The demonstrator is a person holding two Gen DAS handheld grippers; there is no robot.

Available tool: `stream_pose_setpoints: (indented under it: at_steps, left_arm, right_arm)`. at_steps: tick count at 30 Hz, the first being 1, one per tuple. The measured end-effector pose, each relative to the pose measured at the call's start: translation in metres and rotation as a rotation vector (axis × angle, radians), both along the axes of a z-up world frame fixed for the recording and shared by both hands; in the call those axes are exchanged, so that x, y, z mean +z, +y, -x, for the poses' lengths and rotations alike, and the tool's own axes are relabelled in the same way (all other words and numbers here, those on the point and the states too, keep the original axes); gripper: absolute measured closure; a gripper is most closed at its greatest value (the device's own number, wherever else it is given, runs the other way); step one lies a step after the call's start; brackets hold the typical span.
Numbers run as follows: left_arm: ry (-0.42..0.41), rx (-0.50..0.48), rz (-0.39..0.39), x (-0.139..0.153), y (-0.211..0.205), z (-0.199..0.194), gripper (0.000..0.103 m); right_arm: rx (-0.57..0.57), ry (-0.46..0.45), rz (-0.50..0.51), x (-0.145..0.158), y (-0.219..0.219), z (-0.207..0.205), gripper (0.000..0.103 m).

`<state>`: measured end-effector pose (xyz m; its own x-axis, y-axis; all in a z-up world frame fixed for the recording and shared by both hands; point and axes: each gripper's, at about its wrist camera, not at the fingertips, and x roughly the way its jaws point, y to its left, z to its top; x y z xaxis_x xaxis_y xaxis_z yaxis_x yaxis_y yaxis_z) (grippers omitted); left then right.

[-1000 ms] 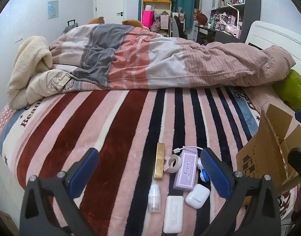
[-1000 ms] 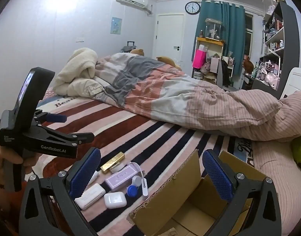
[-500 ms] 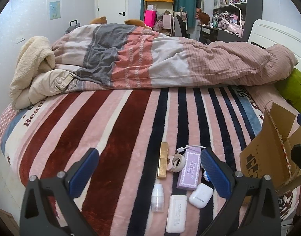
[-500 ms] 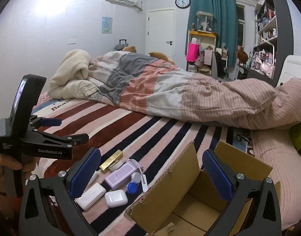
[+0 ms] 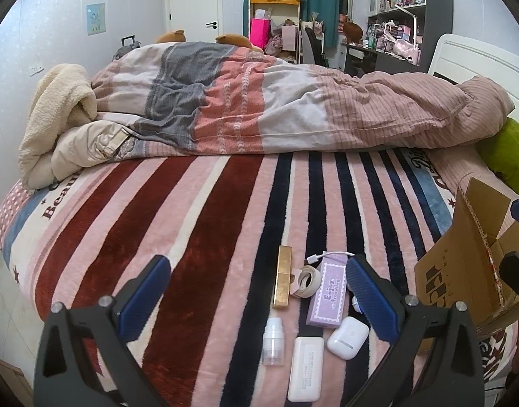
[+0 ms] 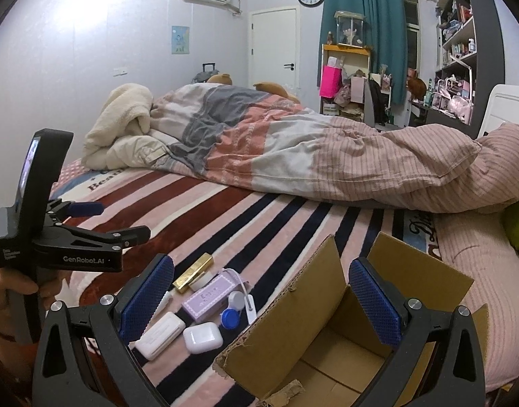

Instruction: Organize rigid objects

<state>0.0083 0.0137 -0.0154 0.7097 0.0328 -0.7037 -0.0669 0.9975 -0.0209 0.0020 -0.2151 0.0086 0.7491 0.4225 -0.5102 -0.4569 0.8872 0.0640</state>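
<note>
Hovering over the striped blanket [image 5: 198, 237], left gripper [image 5: 259, 291] has both blue pads wide apart, nothing between them. The item cluster sits low in its view, toward the right finger [image 5: 368, 298].

Cluster, one of each:
- gold bar-shaped box [image 5: 282, 276], glossy, long and narrow
- tape roll [image 5: 307, 279], pale, lying just beside the gold box
- lilac rectangular case [image 5: 330, 293], printed text, scalloped border
- white cable [image 5: 322, 256] at the case's far end
- clear small bottle [image 5: 273, 341], lying on its side
- white flat rectangular box [image 5: 305, 368], rounded corners
- white earbud case [image 5: 347, 337], smooth, pebble-shaped
- contact lens case [image 6: 233, 310], blue and white caps, clear only in the right wrist view

Right gripper [image 6: 259, 302] also spread wide and empty. It hangs above the open cardboard box [image 6: 327, 346]: plain corrugated, flaps up, torn edge on the near flap. Box stands on the blanket just right of the cluster, near the earbud case, contact not resolvable.

A hand [image 6: 8, 291] holds the left gripper's handle at the left edge of the right wrist view. Rumpled duvet [image 5: 293, 101] across the far half of the bed.
</note>
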Motion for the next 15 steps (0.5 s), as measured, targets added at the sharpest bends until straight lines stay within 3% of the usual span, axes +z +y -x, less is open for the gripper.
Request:
stream_pose_setpoints:
  at_steps: [15]
  left_arm:
    - [-0.010, 0.002, -0.007, 0.0039, 0.0048, 0.0024, 0.001]
  right_arm:
    - [-0.001, 0.010, -0.002, -0.0021, 0.0024, 0.0008, 0.000]
